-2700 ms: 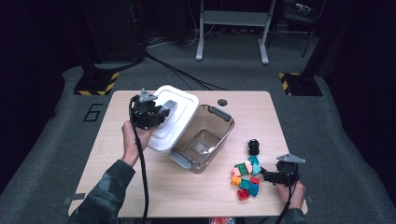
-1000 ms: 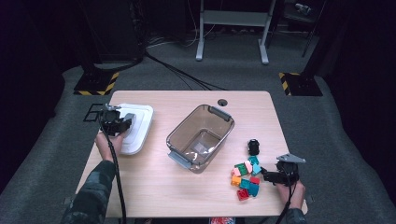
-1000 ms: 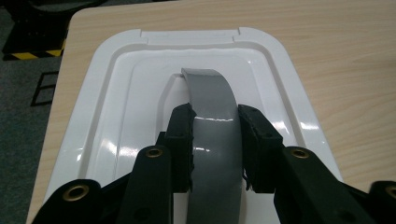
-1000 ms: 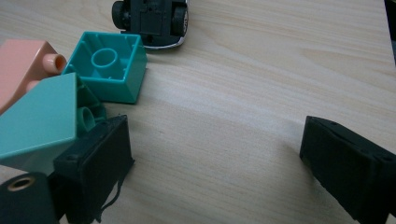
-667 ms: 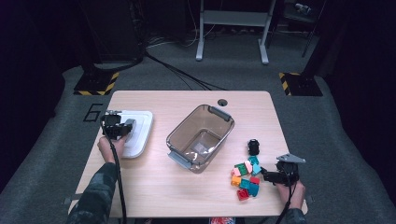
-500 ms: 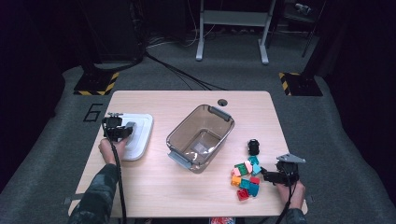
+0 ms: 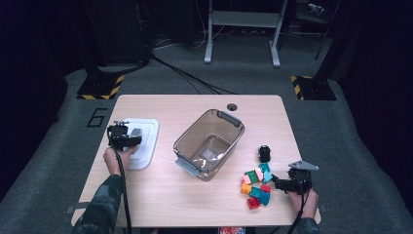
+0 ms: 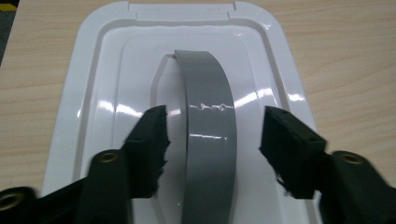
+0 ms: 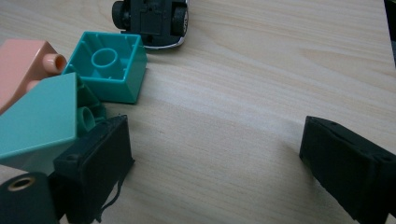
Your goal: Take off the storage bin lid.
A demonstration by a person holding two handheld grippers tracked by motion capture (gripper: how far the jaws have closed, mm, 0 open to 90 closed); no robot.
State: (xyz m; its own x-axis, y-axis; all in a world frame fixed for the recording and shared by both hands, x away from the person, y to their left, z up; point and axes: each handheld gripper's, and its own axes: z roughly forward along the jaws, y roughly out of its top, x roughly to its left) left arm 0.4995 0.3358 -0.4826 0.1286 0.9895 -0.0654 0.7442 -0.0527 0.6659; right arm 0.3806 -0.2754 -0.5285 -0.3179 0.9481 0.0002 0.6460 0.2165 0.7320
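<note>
White plastic was what the left hand-held gripper (image 8: 212,140) was busy with: a white rectangular plastic lid (image 8: 112,84) with a grey arched handle (image 8: 208,121) lay flat on the light wood surface (image 7: 195,204), over at the left edge and well apart from the clear brownish plastic bin (image 7: 209,141) sitting open in the middle. Jaws had just been opening, and in the left gripper view they stood spread either side of the handle with a gap on both sides, so the handle was between them but nothing was pinched. My read is that the lid-off step was basically finished and this was the let-go. Next move probably calls for lifting that gripper straight up so it doesn't snag the handle on the way out. The right hand-held gripper (image 9: 215,154) was parked low over the surface by the pile of coloured plastic building bricks (image 7: 257,183), jaws spread wide with only bare wood between them; a teal square brick (image 9: 109,67) lay upside down just beside its left jaw, and a small black toy car (image 9: 152,18) sat a bit farther on. I'd guess the bricks go in the bin next, which means closing on one brick squarely without shoving its neighbours. As for writing, the only thing I could read was a big "6" (image 7: 97,117) marked on the grey carpet beside the surface; no brand or label on the lid, bin or bricks that I could make out.
</note>
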